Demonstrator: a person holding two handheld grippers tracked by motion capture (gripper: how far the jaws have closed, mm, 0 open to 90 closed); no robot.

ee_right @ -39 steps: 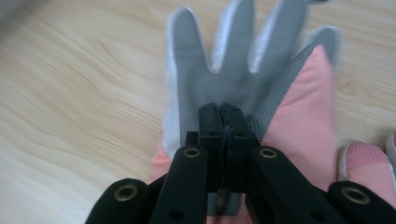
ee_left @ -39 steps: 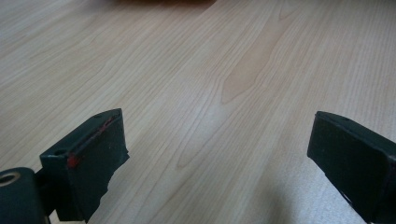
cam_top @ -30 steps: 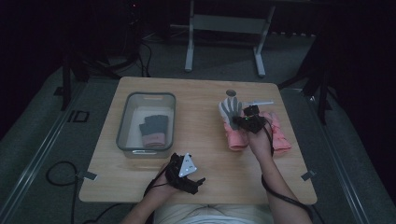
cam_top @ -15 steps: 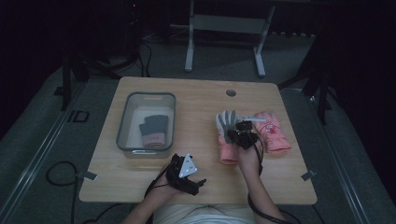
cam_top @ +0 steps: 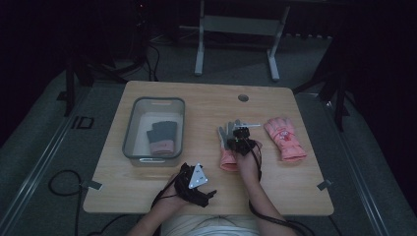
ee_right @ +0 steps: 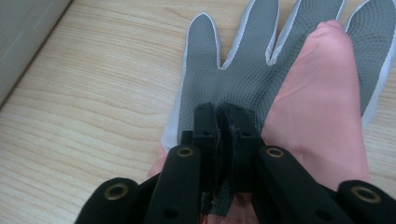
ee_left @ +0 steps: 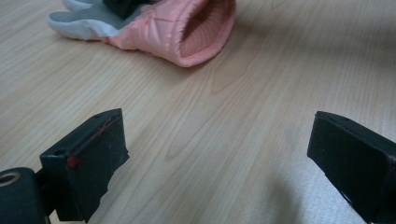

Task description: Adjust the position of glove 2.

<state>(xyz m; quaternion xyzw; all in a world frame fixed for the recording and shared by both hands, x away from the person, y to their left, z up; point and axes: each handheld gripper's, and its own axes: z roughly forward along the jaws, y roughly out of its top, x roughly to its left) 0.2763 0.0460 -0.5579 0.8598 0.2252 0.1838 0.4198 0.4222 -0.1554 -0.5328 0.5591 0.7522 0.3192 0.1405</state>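
Now the right gripper (ee_right: 223, 128) has its jaws pinched tight on the pink glove (cam_top: 229, 147) at mid-table, right of the grey bin (cam_top: 129, 142). The left gripper (cam_top: 204, 189) waits wide open at the near edge. With only thin palm fabric caught, the glove could slip free on any lift.

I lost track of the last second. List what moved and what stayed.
The right gripper, shut on the grey-palmed pink glove, dragged it toward the person and leftward, away from the other pink glove. That glove, the left gripper and the bin with its dark glove stayed put.
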